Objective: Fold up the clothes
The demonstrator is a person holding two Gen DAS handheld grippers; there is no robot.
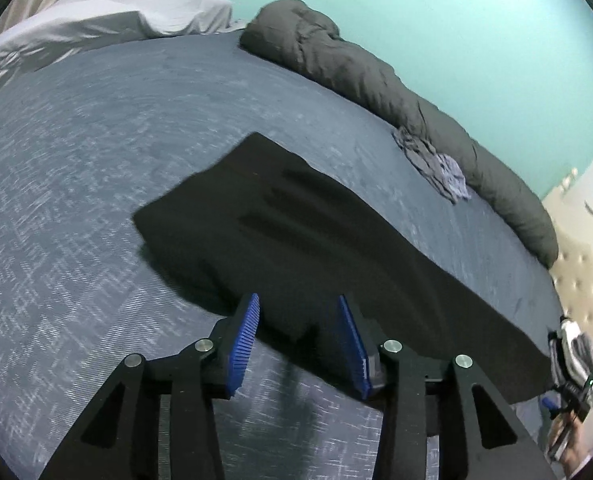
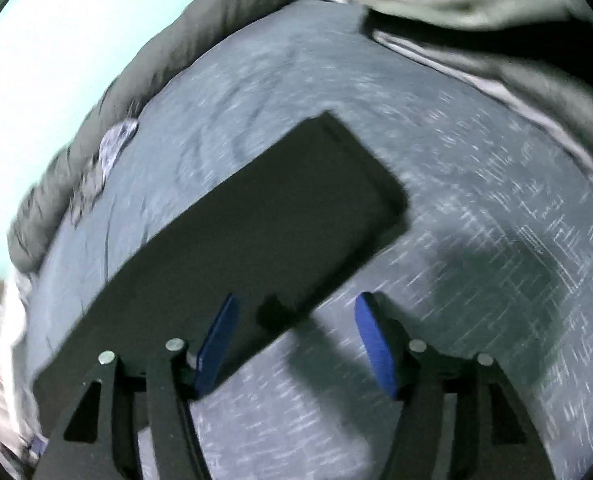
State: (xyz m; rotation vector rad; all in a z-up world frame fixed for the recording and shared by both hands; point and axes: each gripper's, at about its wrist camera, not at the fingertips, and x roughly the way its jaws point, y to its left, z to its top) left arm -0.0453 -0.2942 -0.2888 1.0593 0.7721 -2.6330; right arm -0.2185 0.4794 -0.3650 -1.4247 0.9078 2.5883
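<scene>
I am holding both the left gripper (image 1: 298, 342) and right gripper (image 2: 296, 344) released over the folded black garment's (image 1: 296, 240) near edge; it is lying flat mid-bed (image 1: 76, 180), bare sheet stretching around.

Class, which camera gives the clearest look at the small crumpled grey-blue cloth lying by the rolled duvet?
The left wrist view: the crumpled cloth is sharp there, its folds visible against the duvet. The right wrist view shows it only as a motion-blurred pale patch near the left edge.

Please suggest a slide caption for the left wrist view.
Open left gripper above the near edge of a black folded garment lying on the grey-blue bed.
</scene>
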